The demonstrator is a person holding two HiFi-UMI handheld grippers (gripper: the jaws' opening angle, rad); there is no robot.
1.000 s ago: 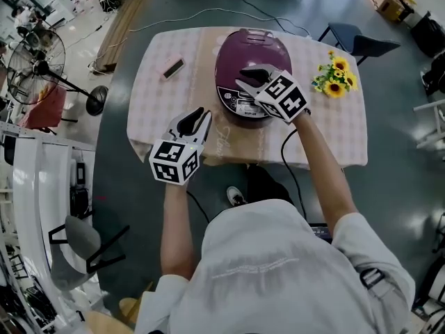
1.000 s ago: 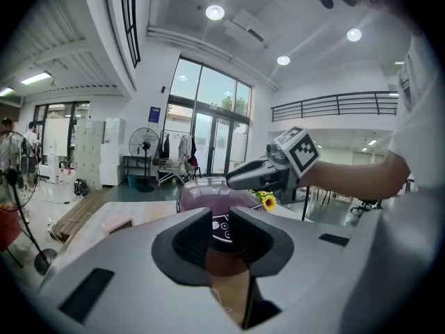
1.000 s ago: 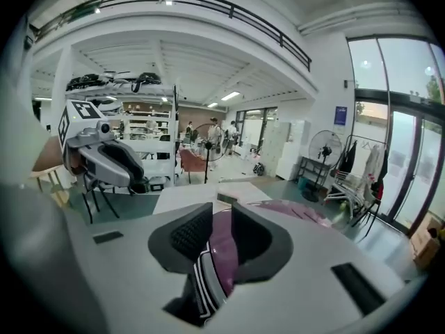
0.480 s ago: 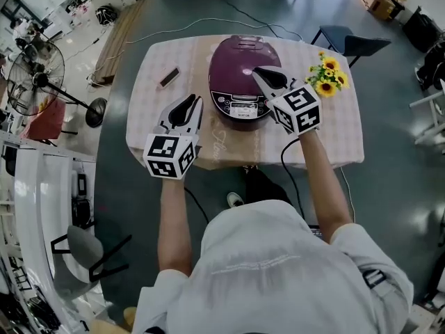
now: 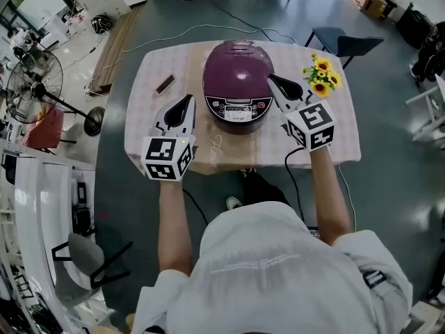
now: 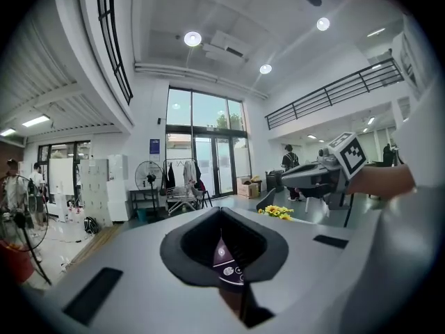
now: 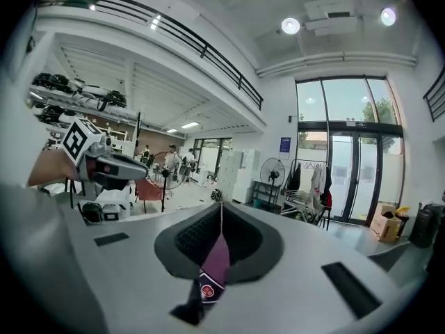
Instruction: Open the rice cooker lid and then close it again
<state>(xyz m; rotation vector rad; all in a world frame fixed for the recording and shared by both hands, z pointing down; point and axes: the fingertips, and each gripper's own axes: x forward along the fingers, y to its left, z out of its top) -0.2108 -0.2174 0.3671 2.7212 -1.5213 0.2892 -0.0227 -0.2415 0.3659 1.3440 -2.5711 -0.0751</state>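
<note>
The purple rice cooker [image 5: 236,82] stands on the checked table [image 5: 149,127] with its lid down and its control panel facing me. My left gripper [image 5: 188,101] is held beside the cooker's left side, apart from it. My right gripper [image 5: 272,79] is held off its right side. Both jaws have just been closing and are now shut with nothing between them. In the left gripper view a sliver of the cooker's panel [image 6: 228,264] shows through the jaw notch. The right gripper view shows a purple sliver of the cooker [image 7: 215,259] the same way.
Yellow flowers [image 5: 321,75] stand on the table's right end, close behind the right gripper. A small dark flat object [image 5: 165,83] lies at the left end. A chair [image 5: 351,42] stands beyond the table, and a floor fan [image 5: 38,78] to the far left.
My right gripper has come off the top of the cooker's lid and moved to its right side. The left gripper has moved up beside the cooker. Both jaws have closed.
</note>
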